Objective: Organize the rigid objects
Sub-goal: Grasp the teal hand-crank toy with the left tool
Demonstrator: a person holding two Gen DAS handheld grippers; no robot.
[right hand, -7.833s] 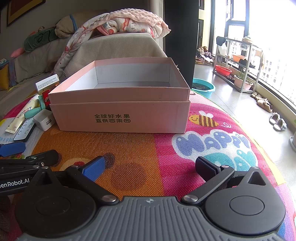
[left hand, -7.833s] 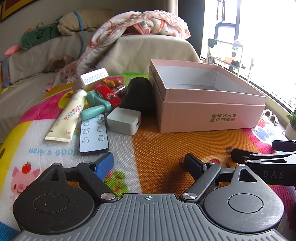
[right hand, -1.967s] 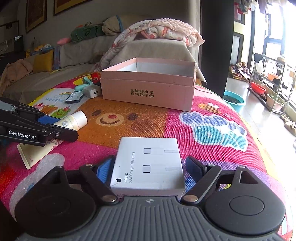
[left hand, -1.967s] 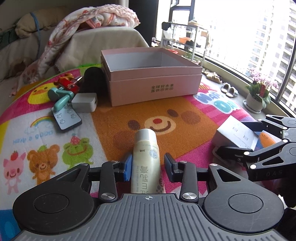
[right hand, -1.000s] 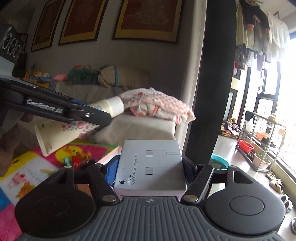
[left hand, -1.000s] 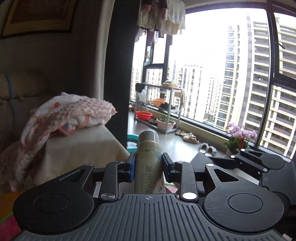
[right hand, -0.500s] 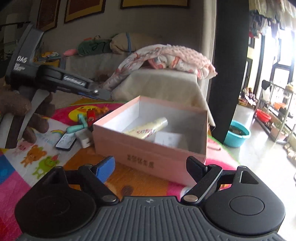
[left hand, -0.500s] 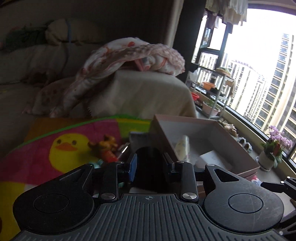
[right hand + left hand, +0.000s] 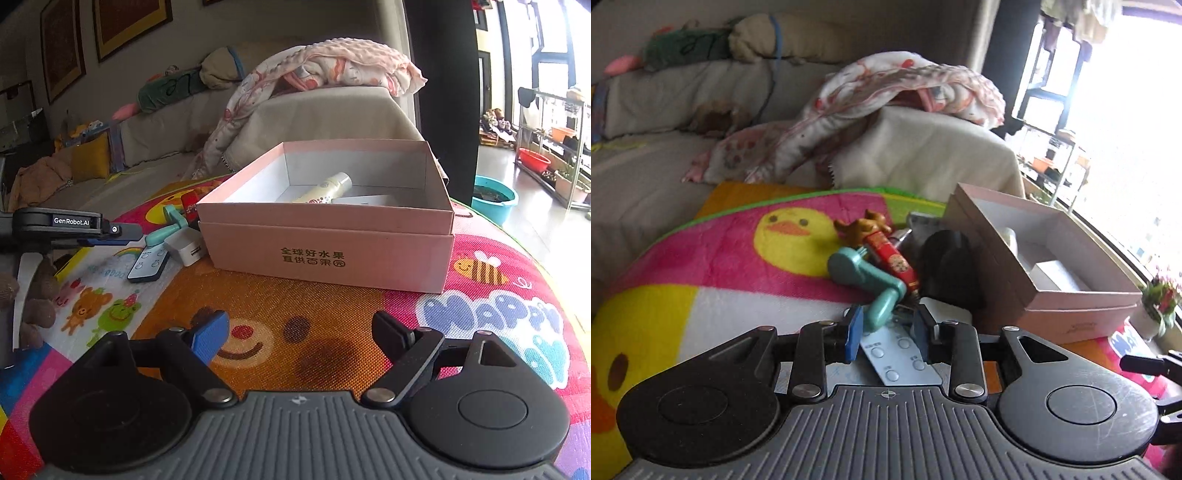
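A pink cardboard box point(image 9: 332, 254) stands on the colourful play mat and holds a cream tube point(image 9: 325, 190) and a white carton point(image 9: 364, 201). The box also shows in the left wrist view point(image 9: 1071, 299). My left gripper point(image 9: 886, 330) is partly open and empty, low over a remote control point(image 9: 901, 350), with a teal handled tool point(image 9: 871, 280) just ahead of its fingers. A red toy point(image 9: 890, 254), a black object point(image 9: 947, 266) and a white charger point(image 9: 184, 251) lie beside the box. My right gripper point(image 9: 301, 334) is open and empty above the mat in front of the box.
A sofa with a blanket point(image 9: 886, 96) rises behind the mat. The mat's right edge drops to the floor, where a teal basin point(image 9: 493, 194) and a shelf rack point(image 9: 554, 140) stand. A potted plant point(image 9: 1161, 306) sits by the window.
Both grippers have let go of their loads; the tube and white carton now lie in the box. My left gripper has come down over the remote and teal tool. My right gripper has drawn back from the box.
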